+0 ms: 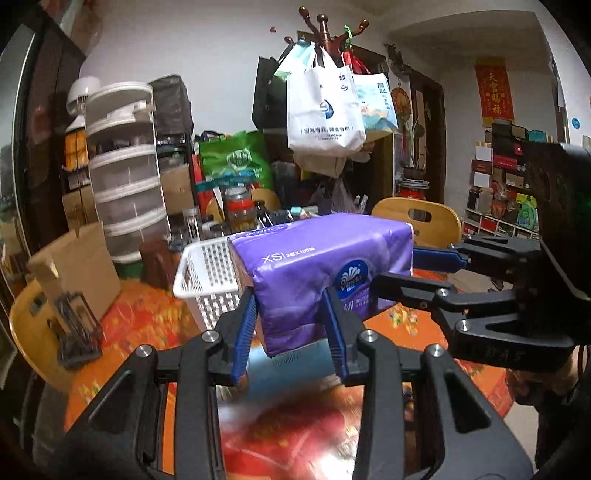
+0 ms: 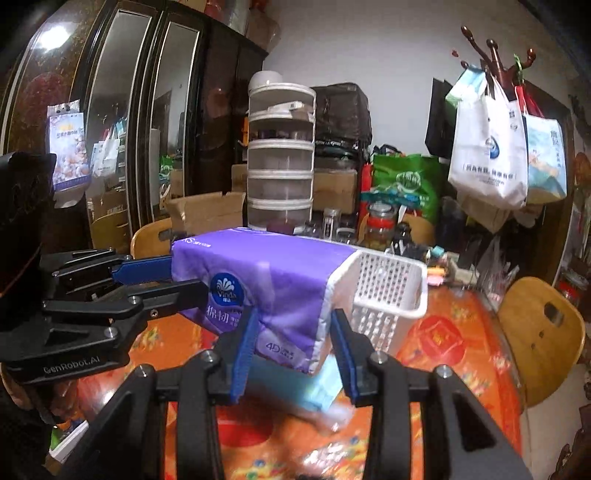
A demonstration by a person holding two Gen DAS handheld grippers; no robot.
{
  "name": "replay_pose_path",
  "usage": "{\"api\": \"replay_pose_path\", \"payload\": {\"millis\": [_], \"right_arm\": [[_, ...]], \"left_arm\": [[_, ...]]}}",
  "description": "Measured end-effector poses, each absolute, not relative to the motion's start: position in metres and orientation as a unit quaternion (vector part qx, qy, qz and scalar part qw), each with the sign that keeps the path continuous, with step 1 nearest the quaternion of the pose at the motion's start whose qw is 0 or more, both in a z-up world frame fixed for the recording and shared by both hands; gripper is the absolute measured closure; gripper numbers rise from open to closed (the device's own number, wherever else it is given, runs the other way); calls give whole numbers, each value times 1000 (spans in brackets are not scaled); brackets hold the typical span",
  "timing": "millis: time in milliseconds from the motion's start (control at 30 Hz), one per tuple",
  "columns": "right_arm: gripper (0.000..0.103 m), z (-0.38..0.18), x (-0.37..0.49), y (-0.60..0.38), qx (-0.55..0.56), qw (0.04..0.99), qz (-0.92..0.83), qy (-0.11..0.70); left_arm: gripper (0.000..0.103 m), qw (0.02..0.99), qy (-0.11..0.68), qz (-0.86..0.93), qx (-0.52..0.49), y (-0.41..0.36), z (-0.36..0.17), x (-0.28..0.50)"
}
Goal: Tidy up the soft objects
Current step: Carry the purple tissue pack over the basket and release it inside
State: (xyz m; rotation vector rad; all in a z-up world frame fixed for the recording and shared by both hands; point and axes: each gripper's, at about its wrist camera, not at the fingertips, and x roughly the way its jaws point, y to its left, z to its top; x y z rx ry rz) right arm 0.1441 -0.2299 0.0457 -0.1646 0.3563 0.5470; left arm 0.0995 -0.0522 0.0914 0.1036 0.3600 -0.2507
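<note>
Left gripper [image 1: 290, 325] and right gripper [image 2: 293, 343] each clamp one end of the purple tissue pack [image 1: 325, 273], which hangs in the air above the orange tablecloth [image 1: 147, 317]. White basket [image 2: 384, 295] sits just behind it, touching or nearly so. To do it well: keep both ends level, carry it over the rim, line its long side up with the basket, lower before letting go.

Lived-in home dining room: coat rack [image 1: 325, 33] hung with tote bags [image 1: 325, 110], wooden chairs [image 1: 417, 218] around a cloth-covered surface [image 2: 461, 343], dark glass-door cabinet [image 2: 155, 122], red wall scroll [image 1: 494, 92].
</note>
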Motion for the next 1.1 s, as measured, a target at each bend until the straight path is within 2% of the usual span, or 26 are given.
{"api": "replay_pose_path", "payload": {"millis": [200, 467, 1100], "right_arm": [[64, 69, 174, -224, -90, 945, 265, 168], [64, 74, 229, -224, -74, 943, 265, 185], [64, 33, 340, -201, -82, 936, 237, 245]], "left_arm": [[70, 976, 168, -120, 62, -52, 120, 137], [70, 974, 182, -124, 60, -50, 130, 204], [70, 959, 262, -106, 36, -41, 74, 356]]}}
